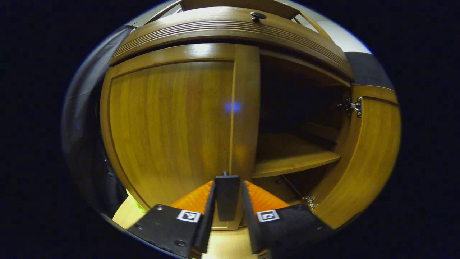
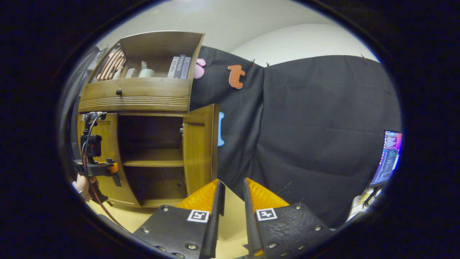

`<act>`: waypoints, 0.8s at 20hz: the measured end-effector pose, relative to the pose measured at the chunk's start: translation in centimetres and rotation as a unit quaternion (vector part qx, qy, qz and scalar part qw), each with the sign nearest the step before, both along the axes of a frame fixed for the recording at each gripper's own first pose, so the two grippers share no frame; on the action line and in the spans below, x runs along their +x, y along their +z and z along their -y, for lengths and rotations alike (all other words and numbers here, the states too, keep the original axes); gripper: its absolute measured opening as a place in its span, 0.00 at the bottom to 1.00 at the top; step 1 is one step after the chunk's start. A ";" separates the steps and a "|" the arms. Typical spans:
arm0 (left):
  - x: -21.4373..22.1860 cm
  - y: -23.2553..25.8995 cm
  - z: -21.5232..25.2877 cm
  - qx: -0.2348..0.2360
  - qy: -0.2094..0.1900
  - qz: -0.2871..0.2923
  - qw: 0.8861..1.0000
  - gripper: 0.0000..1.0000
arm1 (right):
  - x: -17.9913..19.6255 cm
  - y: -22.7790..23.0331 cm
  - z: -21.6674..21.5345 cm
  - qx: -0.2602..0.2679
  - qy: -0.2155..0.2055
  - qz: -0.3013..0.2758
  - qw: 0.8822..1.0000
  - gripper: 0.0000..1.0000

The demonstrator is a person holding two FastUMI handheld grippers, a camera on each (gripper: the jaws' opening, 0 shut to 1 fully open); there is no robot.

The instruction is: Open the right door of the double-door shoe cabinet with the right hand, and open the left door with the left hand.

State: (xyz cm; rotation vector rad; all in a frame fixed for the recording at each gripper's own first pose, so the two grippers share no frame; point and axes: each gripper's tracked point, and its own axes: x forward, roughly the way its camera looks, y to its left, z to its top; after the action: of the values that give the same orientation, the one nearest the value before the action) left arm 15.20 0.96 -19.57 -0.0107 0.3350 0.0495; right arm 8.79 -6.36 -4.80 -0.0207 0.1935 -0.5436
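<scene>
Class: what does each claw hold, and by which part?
Left claw grips the left door by its black handle, at the door's inner edge. Right claw holds nothing.

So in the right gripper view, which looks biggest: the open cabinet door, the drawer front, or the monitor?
1. Drawer front, widest.
2. Open right door, close behind and seen at an angle, so unsure.
3. Monitor, smallest, cut by the view's edge.

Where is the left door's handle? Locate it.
In the left gripper view, the handle sits bottom centre between the left gripper's fingers, on the closed left door.
</scene>
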 end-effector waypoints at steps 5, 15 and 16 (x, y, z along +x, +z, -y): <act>-0.7 0.3 0.1 0.001 -0.004 0.000 1.000 0.31 | 1.2 -0.1 -1.2 0.008 0.027 0.000 1.000 0.33; -5.8 1.3 -0.3 -0.016 -0.009 0.012 1.000 0.32 | 3.5 -0.9 -3.6 0.023 0.097 0.000 0.995 0.33; -6.4 1.4 -0.5 -0.018 -0.008 0.013 1.000 0.29 | 3.9 -1.0 -4.1 0.024 0.107 -0.001 0.994 0.33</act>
State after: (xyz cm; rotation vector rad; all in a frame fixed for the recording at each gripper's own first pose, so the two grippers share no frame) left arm 8.84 1.41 -18.21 -0.0445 0.3091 0.0274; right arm 12.72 -2.22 -5.75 0.0050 0.2027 -0.3258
